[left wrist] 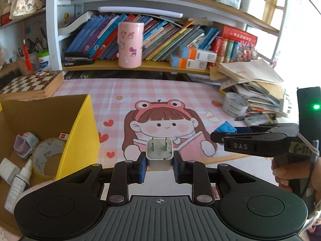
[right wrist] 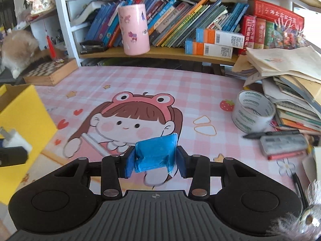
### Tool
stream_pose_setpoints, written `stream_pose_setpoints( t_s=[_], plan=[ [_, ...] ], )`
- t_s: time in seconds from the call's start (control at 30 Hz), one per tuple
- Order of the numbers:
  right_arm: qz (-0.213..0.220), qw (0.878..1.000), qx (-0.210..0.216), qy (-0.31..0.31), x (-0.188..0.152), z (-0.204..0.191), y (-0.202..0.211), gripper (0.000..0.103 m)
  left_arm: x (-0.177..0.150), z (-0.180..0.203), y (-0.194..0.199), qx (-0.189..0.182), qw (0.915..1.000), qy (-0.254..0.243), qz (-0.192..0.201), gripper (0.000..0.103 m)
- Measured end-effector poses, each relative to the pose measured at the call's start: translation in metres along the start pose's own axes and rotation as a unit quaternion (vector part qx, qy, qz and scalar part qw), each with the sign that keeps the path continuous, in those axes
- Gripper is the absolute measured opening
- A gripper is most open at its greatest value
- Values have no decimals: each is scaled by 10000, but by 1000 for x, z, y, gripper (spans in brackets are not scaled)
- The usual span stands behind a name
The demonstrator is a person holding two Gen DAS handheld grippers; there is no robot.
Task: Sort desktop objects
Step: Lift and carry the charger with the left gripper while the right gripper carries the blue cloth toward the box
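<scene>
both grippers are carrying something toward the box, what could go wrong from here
1. The left gripper pinches the white charger plug only low on its sides; it could twist out before reaching the cardboard box.
2. The blue packet in the right gripper looks soft and crumpled, so it may slip.
3. The grippers are close together and could bump.

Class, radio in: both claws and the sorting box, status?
Left claw shut on white charger. Right claw shut on blue packet. Cardboard box open at left; path unobstructed.
</scene>
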State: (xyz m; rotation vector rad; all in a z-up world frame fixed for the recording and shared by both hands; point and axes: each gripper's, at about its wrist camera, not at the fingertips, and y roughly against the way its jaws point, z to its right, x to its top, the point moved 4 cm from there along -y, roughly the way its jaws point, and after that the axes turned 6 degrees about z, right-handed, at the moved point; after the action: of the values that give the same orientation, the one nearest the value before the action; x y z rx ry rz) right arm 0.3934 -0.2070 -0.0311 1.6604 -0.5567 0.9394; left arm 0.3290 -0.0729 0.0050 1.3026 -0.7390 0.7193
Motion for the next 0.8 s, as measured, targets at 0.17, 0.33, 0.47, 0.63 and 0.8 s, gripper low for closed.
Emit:
stream_pose_setpoints(
  t_s=[0.17,0.33,0.47,0.63,0.8],
  plan=[
    [96,9998,22,-173,-11,-16,38,39,-10,2,25,-177,9998,-52,83,25],
    [174,9992,-26,-361,-24,-35,70,39,-22,-3,51,-332,9993,-34,161,25],
    [250,9987,-127,-436,-34,-51,94,39,-33,-11,70,-444,9988,25,207,25],
    [290,9981,-309,-450,-51,-69,118,39,-51,-18,93,-624,9979,-49,191,25],
    [281,9966,-503,-591,-73,-92,145,38,-69,-29,121,-745,9970,-106,197,25]
  ],
)
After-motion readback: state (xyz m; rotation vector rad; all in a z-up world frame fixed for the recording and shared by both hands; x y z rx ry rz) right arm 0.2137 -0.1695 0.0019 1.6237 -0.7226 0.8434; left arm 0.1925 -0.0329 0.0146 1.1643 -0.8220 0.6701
